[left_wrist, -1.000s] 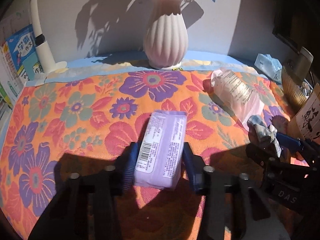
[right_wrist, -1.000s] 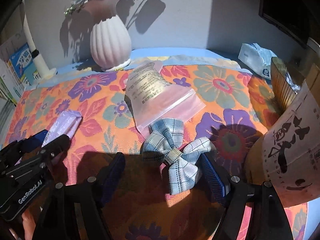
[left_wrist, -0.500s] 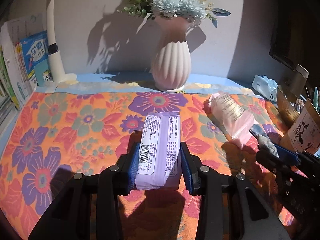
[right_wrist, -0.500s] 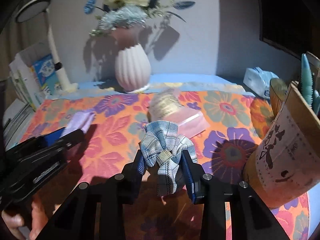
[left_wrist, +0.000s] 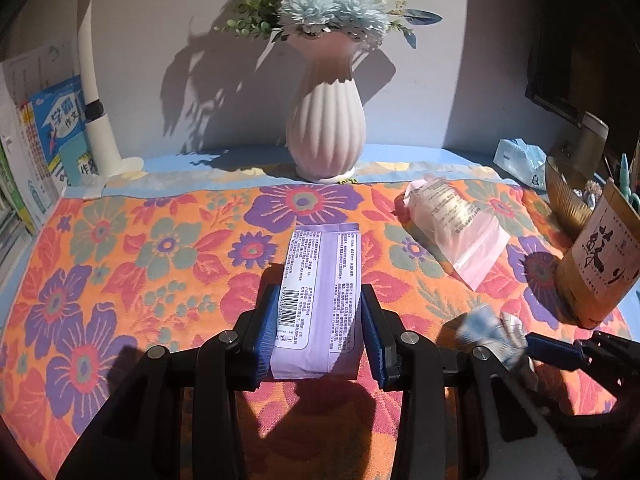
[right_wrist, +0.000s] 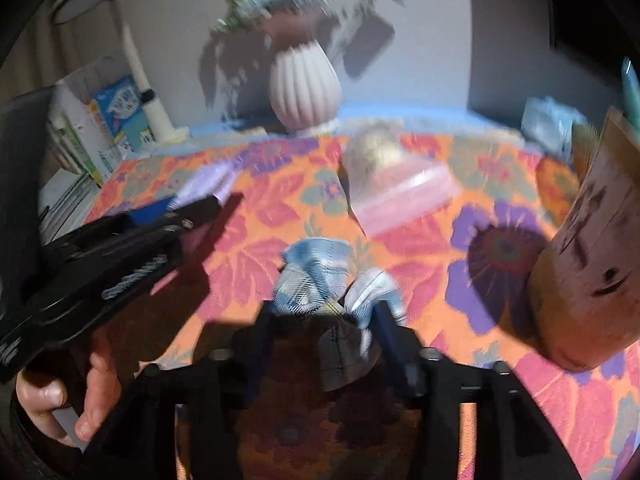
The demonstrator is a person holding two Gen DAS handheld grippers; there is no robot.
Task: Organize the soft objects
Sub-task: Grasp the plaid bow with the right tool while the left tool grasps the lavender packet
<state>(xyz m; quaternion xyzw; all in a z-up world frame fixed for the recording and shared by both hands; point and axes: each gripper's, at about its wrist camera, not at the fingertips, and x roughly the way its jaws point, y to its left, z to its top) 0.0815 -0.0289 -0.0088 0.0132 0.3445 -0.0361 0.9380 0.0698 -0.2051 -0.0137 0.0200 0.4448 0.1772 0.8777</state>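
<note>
Both grippers loaded over floral tablecloth (left_wrist: 120,240).
Left gripper (left_wrist: 320,328) clamps purple wipes pack (left_wrist: 324,292) between its pads, pink pouch (left_wrist: 456,224) ahead-right. Right gripper (right_wrist: 326,320) pinches plaid bow (right_wrist: 332,280); view blurred, bow probably lifted off the cloth.

Both wrist views look forward and slightly down along their own tool, left tool (left_wrist: 320,330) and right tool (right_wrist: 326,328) at lower centre, close over the floral counter (left_wrist: 120,240), sharing the ribbed vase (left_wrist: 326,132) at upper centre; the right view is motion-blurred.
</note>
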